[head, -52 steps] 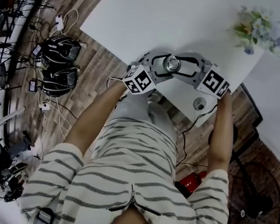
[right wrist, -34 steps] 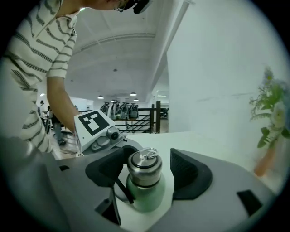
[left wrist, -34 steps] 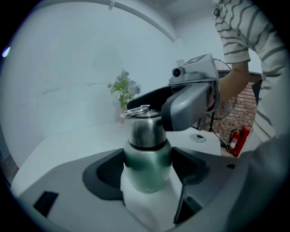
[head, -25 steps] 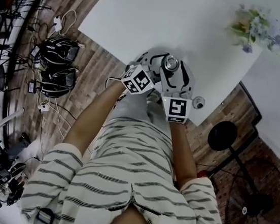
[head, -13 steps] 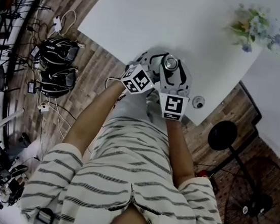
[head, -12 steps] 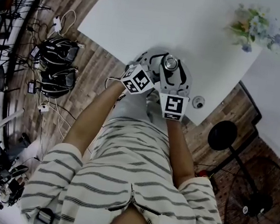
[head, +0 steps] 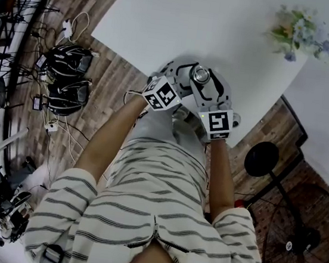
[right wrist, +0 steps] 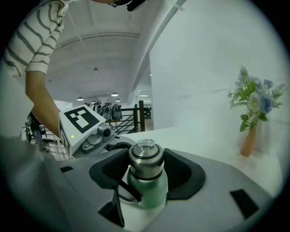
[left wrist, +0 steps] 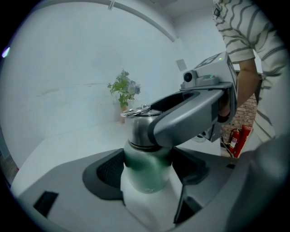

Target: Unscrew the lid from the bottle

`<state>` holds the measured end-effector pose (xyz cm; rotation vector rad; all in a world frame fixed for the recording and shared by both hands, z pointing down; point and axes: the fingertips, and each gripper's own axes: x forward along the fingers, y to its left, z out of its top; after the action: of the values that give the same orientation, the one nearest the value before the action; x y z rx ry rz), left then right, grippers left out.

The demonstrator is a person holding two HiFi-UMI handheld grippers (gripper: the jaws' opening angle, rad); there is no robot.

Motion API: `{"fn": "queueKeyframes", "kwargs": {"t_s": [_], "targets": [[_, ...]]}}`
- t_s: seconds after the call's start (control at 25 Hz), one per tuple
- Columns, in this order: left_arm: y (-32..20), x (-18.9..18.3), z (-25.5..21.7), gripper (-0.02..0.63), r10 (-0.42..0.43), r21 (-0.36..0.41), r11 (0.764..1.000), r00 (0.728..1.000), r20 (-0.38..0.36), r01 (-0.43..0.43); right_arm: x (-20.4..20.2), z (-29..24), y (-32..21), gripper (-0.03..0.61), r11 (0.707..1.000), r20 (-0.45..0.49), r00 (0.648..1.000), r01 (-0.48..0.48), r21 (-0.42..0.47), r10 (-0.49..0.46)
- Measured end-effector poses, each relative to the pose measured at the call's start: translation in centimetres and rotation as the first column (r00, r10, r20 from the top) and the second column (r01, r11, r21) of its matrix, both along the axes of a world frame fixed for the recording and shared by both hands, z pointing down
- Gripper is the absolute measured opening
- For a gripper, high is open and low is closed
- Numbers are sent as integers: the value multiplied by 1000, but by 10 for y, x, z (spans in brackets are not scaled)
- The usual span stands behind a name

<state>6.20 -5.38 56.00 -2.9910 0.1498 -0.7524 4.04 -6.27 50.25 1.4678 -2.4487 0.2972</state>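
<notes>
White table [head: 167, 20] spreads bare from 9 to 12 o'clock of the bottle [right wrist: 149, 192], with flowers [head: 300, 34] well apart at 2 o'clock and the near edge close by at 6 o'clock. Left gripper [left wrist: 147, 172] reaches in from 7 o'clock, clamped on the green body. Right gripper [right wrist: 147, 174], from 5 o'clock, has just been closing its jaws, and both pads press the steel lid [right wrist: 146, 158].

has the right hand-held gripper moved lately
Yes: the right hand-held gripper swung from the bottle's right toward the near table edge, jaws just closing onto the lid.
</notes>
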Motion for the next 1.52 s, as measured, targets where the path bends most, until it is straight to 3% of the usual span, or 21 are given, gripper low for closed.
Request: {"fn": "queueKeyframes", "kwargs": {"t_s": [0.2, 0.48, 0.68, 0.84, 1.08, 1.16, 1.32, 1.52], "targets": [[0, 0, 1, 331, 3, -3, 1000, 1000, 0, -3, -3, 0, 2, 255, 979, -5, 979, 202, -2, -202], [-1, 0, 0, 331, 7, -2, 1000, 1000, -1, -7, -6, -2, 4, 256, 890, -13, 890, 456, -3, -456], [-1, 0, -1, 331, 16, -1, 1000, 1000, 0, -16, -4, -6, 7, 242, 814, 13, 814, 580, -7, -580], [0, 0, 1, 331, 17, -3, 1000, 1000, -1, -17, -4, -5, 9, 239, 795, 7, 795, 607, -18, -607], [-2, -1, 2, 331, 17, -8, 1000, 1000, 5, -17, -6, -5, 6, 249, 808, -26, 808, 588, -33, -589], [-2, -1, 2, 331, 18, -3, 1000, 1000, 0, -18, -7, -7, 5, 316, 828, -24, 828, 560, -33, -561], [-1, -1, -1, 331, 18, -1, 1000, 1000, 0, -18, -5, -15, 4, 331, 896, -30, 896, 444, 11, -444], [-1, -1, 0, 331, 15, 0, 1000, 1000, 0, -15, 4, -17, 2, 328, 987, -37, 989, 145, 72, -143]]}}
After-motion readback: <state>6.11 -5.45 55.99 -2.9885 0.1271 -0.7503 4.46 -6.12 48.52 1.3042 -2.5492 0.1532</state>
